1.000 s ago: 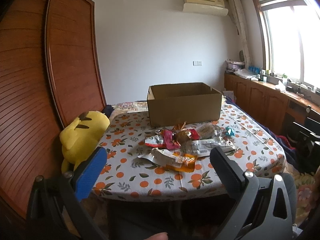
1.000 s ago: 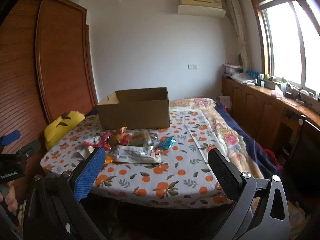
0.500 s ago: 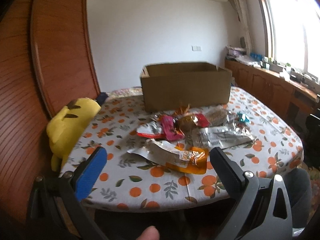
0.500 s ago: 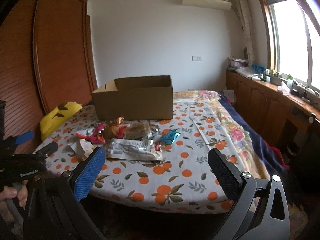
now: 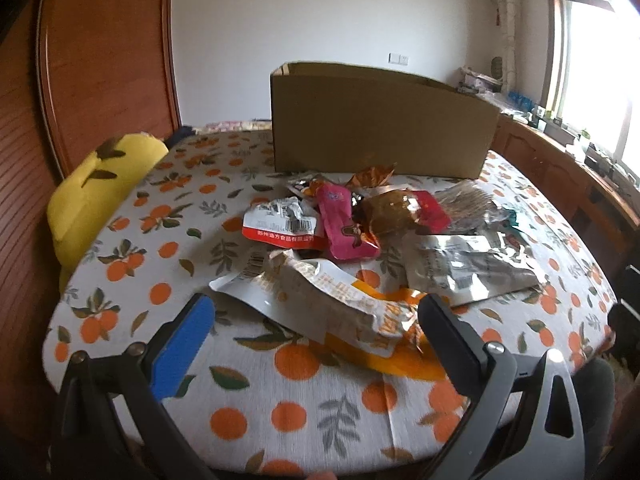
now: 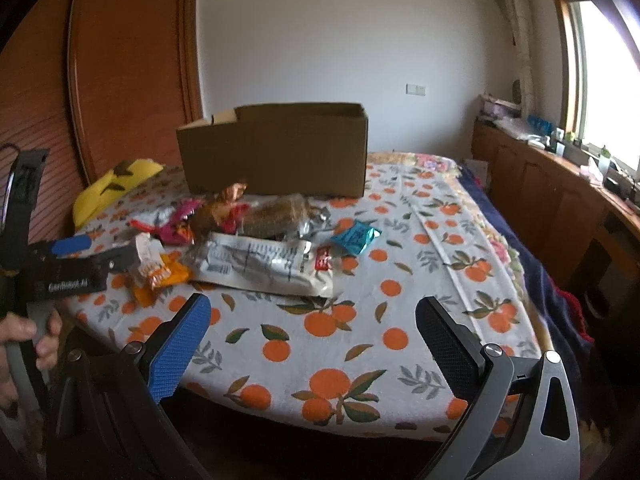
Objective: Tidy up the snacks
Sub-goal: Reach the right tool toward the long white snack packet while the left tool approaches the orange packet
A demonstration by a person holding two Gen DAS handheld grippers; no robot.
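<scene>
A pile of snack packets lies on the orange-patterned tablecloth (image 5: 256, 384) in front of an open cardboard box (image 5: 380, 128). Nearest my open left gripper (image 5: 312, 320) is a white and orange packet (image 5: 320, 296), just beyond the fingertips. Behind it lie a pink packet (image 5: 340, 224), a red-edged white packet (image 5: 280, 226), a brown wrapped snack (image 5: 390, 212) and a silver packet (image 5: 460, 268). My right gripper (image 6: 310, 322) is open and empty over the table's front, short of the silver packet (image 6: 264, 264). A teal packet (image 6: 356, 238) lies apart. The box (image 6: 276, 148) stands behind.
A yellow plush toy (image 5: 96, 192) sits at the table's left edge by the wooden wardrobe (image 5: 80, 80). Wooden cabinets (image 6: 560, 188) run under the window on the right. The left gripper (image 6: 80, 258) shows at the left of the right wrist view.
Both grippers have moved forward toward the table and lower. The left one now has its fingertips close to the white and orange packet. Both stay open.
</scene>
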